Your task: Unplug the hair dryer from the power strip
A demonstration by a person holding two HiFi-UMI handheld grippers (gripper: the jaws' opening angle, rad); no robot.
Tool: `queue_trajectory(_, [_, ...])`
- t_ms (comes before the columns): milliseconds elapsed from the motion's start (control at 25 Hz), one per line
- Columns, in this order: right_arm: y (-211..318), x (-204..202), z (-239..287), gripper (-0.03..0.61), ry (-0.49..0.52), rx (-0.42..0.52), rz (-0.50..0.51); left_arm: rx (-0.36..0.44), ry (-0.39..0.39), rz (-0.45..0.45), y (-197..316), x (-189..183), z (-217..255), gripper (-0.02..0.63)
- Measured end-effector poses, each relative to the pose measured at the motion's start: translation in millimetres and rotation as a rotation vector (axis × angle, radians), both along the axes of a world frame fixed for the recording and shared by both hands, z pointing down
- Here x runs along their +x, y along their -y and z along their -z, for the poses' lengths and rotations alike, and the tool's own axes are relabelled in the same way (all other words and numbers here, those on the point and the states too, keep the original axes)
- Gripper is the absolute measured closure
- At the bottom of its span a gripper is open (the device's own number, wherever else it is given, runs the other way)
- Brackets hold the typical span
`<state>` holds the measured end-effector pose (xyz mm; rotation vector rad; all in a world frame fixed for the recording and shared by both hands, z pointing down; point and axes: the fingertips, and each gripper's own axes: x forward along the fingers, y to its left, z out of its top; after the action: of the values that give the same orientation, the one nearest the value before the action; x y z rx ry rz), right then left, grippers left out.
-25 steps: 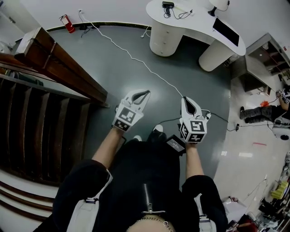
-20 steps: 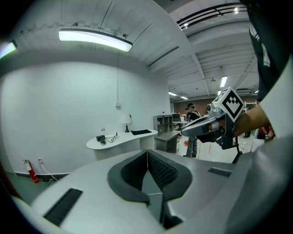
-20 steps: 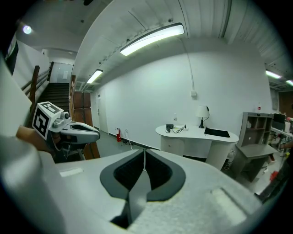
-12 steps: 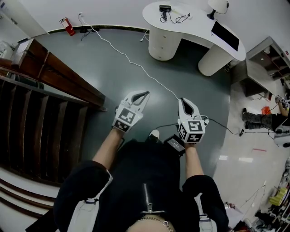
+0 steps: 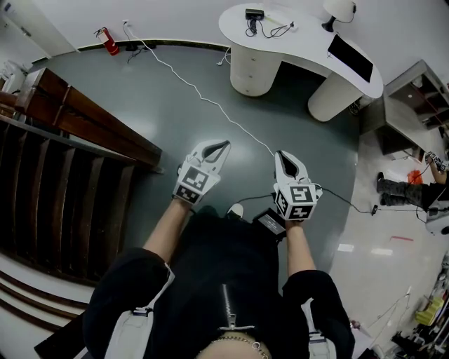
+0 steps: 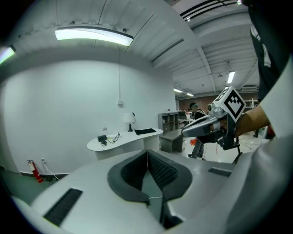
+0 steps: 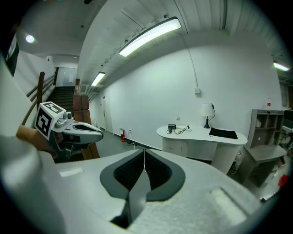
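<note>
Lying on the left end of the curved white desk (image 5: 295,38) at the far side of the room, a small black device (image 5: 252,12) with dark looped cables beside it is too small for you to tell whether it is the hair dryer or the power strip. Both gripper views show that same device on the desk top, no more clearly. A white-shaded table lamp (image 5: 338,8) and a flat black rectangular pad (image 5: 349,50) sit further right on the same desk.

A thin white cord (image 5: 203,98) runs from the wall by a red fire extinguisher (image 5: 109,41) across the grey-green floor (image 5: 161,119) and passes out of sight just beside your right tool.

You hold both tools over that floor, well apart from the desk, side by side and pointing towards it. Your left gripper (image 5: 223,144) has its jaws pressed together with nothing between them. Your right gripper (image 5: 280,154) is likewise closed tip to tip and empty. A dark wooden staircase (image 5: 63,168) stands on your left.
</note>
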<state>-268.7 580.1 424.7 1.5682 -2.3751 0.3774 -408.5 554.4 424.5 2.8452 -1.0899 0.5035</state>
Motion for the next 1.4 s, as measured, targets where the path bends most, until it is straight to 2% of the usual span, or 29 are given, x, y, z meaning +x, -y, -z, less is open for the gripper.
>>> queue_trajectory(320, [9, 15, -6, 0.572, 0.011, -0.012, 0.013, -0.014, 0.013, 0.007, 5, 15, -6, 0.6])
queue_trajectory(560, [30, 10, -10, 0.572, 0.014, -0.02, 0.032, -0.021, 0.01, 0.009, 26, 17, -8, 0.6])
queue_trajectory(920, [91, 17, -1, 0.572, -0.002, -0.01, 0.011, -0.016, -0.027, -0.039, 91, 31, -4, 0.601])
queue_trajectory(1400, [164, 13, -11, 0.574, 0.012, -0.04, -0.003, -0.027, -0.021, -0.096, 171, 39, -9, 0.601])
